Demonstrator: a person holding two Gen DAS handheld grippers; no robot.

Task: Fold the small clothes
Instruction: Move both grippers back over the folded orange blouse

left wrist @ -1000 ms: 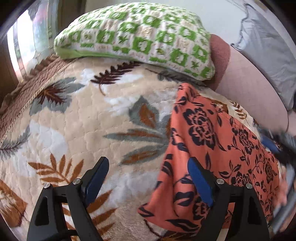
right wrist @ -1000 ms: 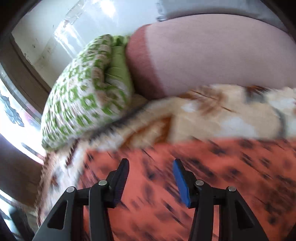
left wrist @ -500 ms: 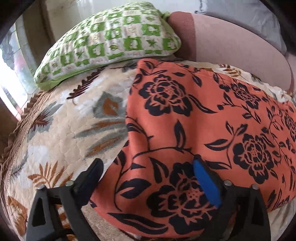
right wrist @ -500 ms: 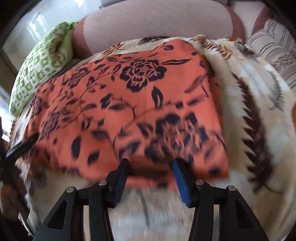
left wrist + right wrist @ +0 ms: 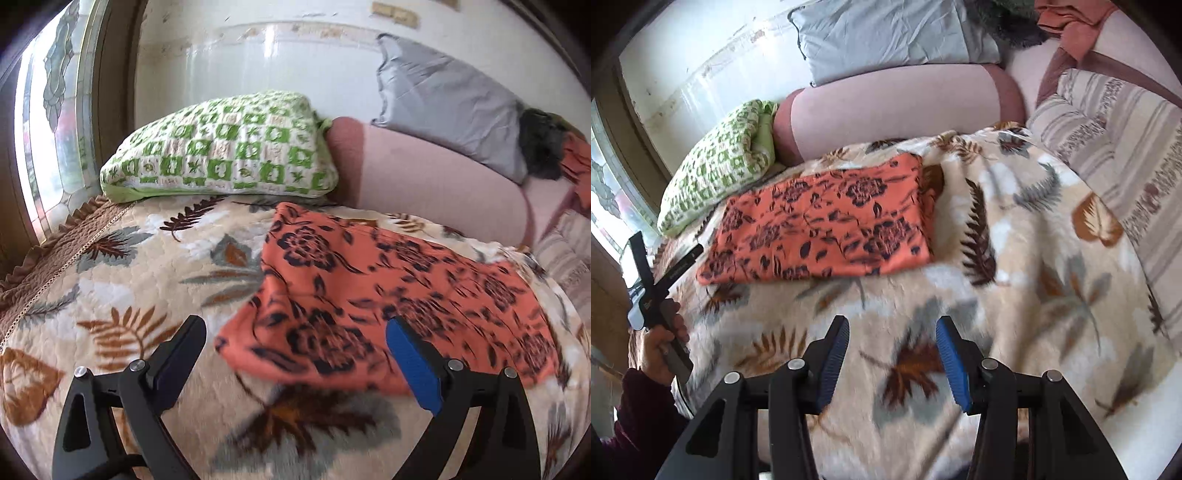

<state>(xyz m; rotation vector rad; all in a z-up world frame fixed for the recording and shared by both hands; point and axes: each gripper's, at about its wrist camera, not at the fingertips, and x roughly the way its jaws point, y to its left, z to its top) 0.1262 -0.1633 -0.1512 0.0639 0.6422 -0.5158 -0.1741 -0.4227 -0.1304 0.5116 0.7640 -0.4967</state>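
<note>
An orange cloth with dark flowers (image 5: 388,295) lies folded flat as a rectangle on the leaf-patterned blanket (image 5: 129,295); it also shows in the right wrist view (image 5: 823,225). My left gripper (image 5: 295,354) is open and empty, just short of the cloth's near left edge. My right gripper (image 5: 892,354) is open and empty, well back from the cloth over the blanket (image 5: 1015,277). The left gripper held in a hand (image 5: 653,295) shows at the left of the right wrist view.
A green checked pillow (image 5: 229,151), a pink bolster (image 5: 436,184) and a grey pillow (image 5: 450,99) lie behind the cloth by the wall. A striped cushion (image 5: 1115,122) is at the right. A window (image 5: 48,122) is at the left.
Both grippers have pulled back from the cloth, which now lies farther off. The cloth lies folded; neither gripper holds it.
</note>
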